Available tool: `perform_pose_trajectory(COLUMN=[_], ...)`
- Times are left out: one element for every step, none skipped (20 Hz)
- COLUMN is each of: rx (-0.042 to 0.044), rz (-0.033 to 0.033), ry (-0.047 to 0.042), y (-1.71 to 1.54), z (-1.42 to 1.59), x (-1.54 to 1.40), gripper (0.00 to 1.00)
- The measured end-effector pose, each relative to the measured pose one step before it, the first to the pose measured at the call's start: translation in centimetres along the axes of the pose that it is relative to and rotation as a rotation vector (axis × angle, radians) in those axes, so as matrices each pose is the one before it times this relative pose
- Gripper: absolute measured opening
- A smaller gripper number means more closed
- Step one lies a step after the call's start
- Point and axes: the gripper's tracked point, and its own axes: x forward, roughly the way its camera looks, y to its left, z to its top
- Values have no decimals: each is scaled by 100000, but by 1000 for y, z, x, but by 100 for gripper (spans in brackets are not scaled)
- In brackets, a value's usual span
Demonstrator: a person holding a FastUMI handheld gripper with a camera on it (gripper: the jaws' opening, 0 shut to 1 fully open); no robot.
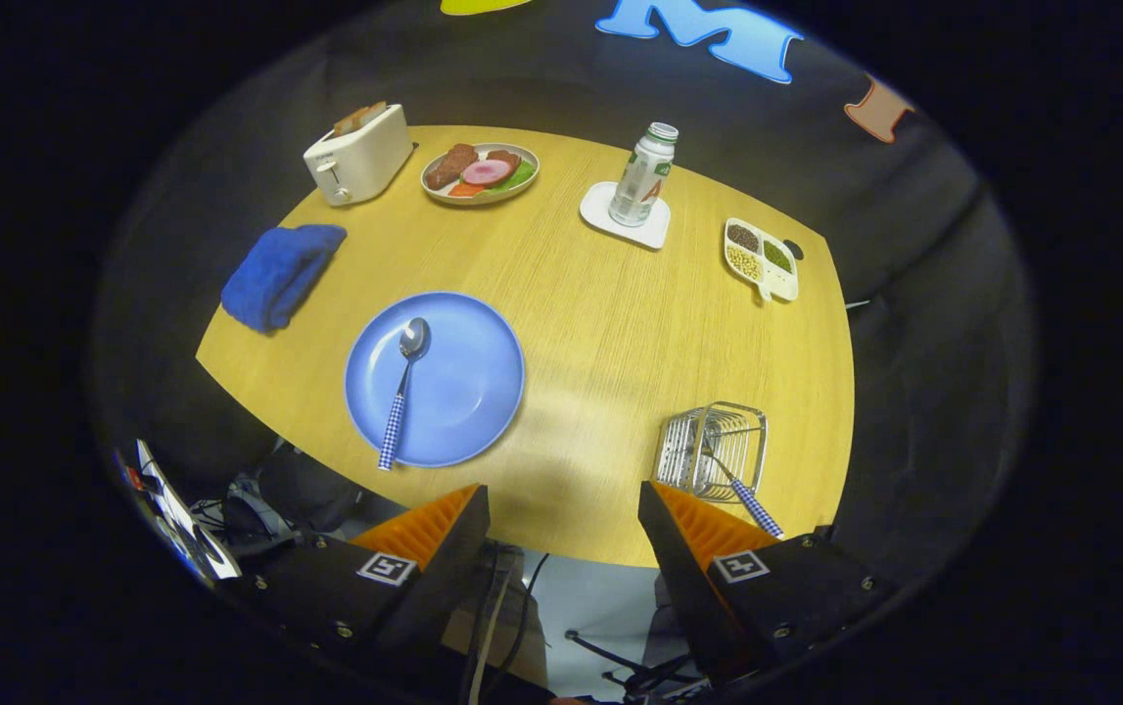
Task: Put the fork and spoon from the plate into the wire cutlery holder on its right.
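1. One spoon (402,392) is seen lying on the blue plate (468,392), beyond and left of the gripper (564,509), whose fingers are spread wide with nothing held between them.
2. The fork (742,494) is found in the wire cutlery holder (713,450), just ahead of the right finger; its tines are hard to make out among the wires.
3. Bare table (610,333) is left between plate and holder; the holder is set near the table's front edge.
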Motion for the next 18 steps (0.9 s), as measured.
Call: perform_pose_trajectory(rx=[1383,1133,94,-636,-636,-260,-253,-481,-481,-509,-365,75,51,-79,-177,-242,155,466], rz=[1643,989,1450,1310,1390,1174,949,1159,1010,714,327,443,609,253,411,243,751,607], ry=[-3123,-827,258,241,-239,-1200,-1215,-588,114,481,427,542,676,558,355,-310,-672,-334], y=[736,703,765,803,836,829,772,899,789,757,768,517,444,405,271,353,427,414], z=[296,-85,-334,-113,16,238,181,202,-31,-40,-141,-51,-125,-33,61,148,147,125], x=[345,271,285,334,345,313,334,287,375,217,85,267,271,156,286,245,373,434], gripper=[94,94,94,95,95,95,95,94,94,95,94,95,95,95,95,95,95,95])
